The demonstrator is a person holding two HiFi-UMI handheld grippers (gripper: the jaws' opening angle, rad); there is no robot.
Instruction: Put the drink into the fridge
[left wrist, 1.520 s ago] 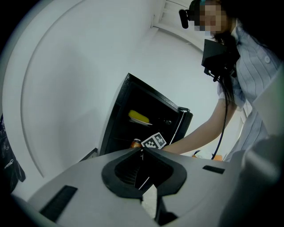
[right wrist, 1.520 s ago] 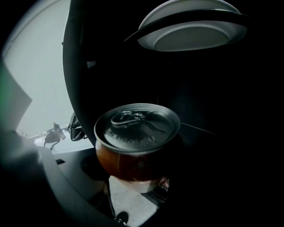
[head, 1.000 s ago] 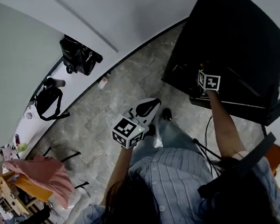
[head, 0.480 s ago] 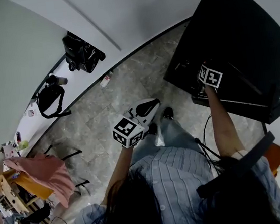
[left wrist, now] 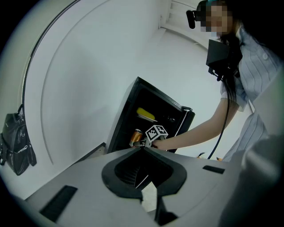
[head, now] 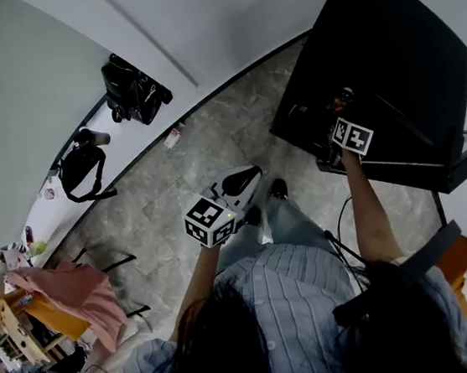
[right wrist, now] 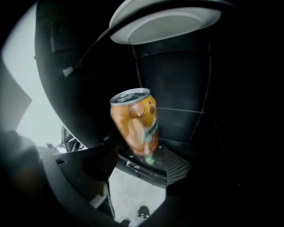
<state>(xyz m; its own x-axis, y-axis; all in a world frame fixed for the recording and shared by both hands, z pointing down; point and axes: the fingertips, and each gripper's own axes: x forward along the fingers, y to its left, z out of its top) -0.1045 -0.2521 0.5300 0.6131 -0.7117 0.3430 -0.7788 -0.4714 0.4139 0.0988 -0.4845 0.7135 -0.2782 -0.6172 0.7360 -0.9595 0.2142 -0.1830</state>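
Drink can (right wrist: 135, 122): orange, mid-frame in the right gripper view, inside the open black fridge (right wrist: 186, 88).
Right hand-held gripper (right wrist: 142, 163): jaws spread, can's base between the tips, pads clear of it.
Left hand-held gripper (left wrist: 143, 150): jaws pressed together, empty, frame centre in the head view, apart from the fridge.
Black bag (head: 133, 91): upper left, against the wall.

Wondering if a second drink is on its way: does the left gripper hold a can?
No, the left gripper has its jaws together with nothing between them, and the orange can is over at the open fridge.
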